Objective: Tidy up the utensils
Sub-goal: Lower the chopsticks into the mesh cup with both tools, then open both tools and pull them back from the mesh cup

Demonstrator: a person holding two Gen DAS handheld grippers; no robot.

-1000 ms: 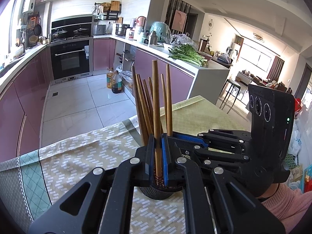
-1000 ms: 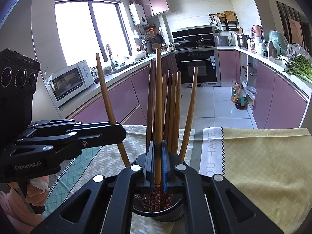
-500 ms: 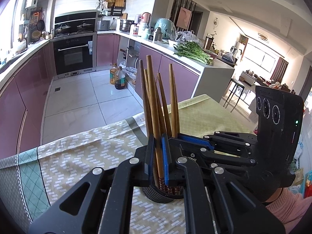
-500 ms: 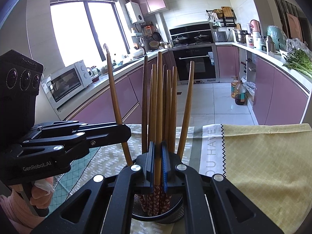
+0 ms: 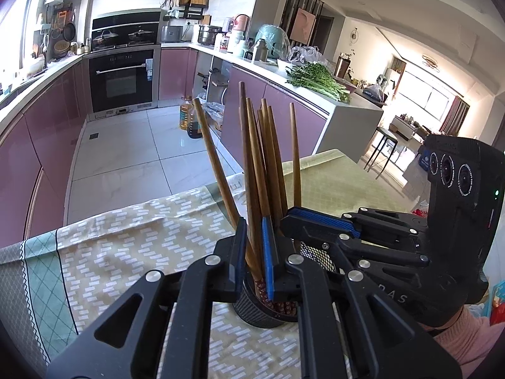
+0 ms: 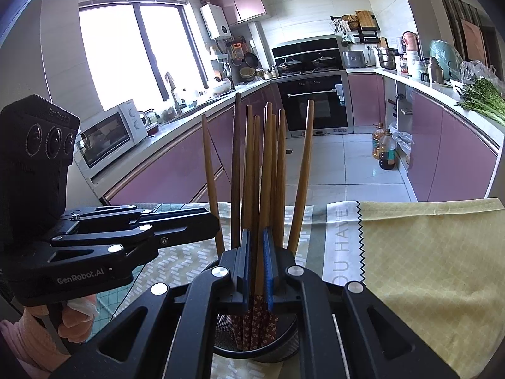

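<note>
Surface (image 5: 132,246) carries cloths: a tan one with white dashes, a green-diamond border at 9 o'clock, and a yellow cloth (image 6: 426,268) at 3 o'clock in the right view, with printed letters along its edge. Room is a kitchen: purple cabinets, white tile floor, black oven (image 5: 121,79) at 11 o'clock in the left view.

A black mesh cup (image 5: 252,309) stands on the tan cloth, at the centre low in both views. Chopsticks (image 5: 262,164) stand upright in it, patterned ends down, fanned out at the tips. Nine can be counted in the right view; the left view shows about seven, some overlapping.

Left gripper (image 5: 252,252): fingers nearly closed, one chopstick sits between the blue pads; whether the pads press it, cannot tell for sure. Right gripper (image 6: 255,262): fingers nearly closed too, one chopstick between the pads, same doubt.

Only the right view shows a window, a microwave (image 6: 110,139) at 9 o'clock, a sink tap, and the other gripper coming in from 9 o'clock with a bare hand (image 6: 75,319) and pink sleeve under it. Only the left view shows a living area at 2 o'clock and a stool. Greens (image 5: 315,77) lie on the far counter at 1 o'clock in the left view, at 3 o'clock in the right. Two oil bottles (image 6: 383,148) stand on the floor.
</note>
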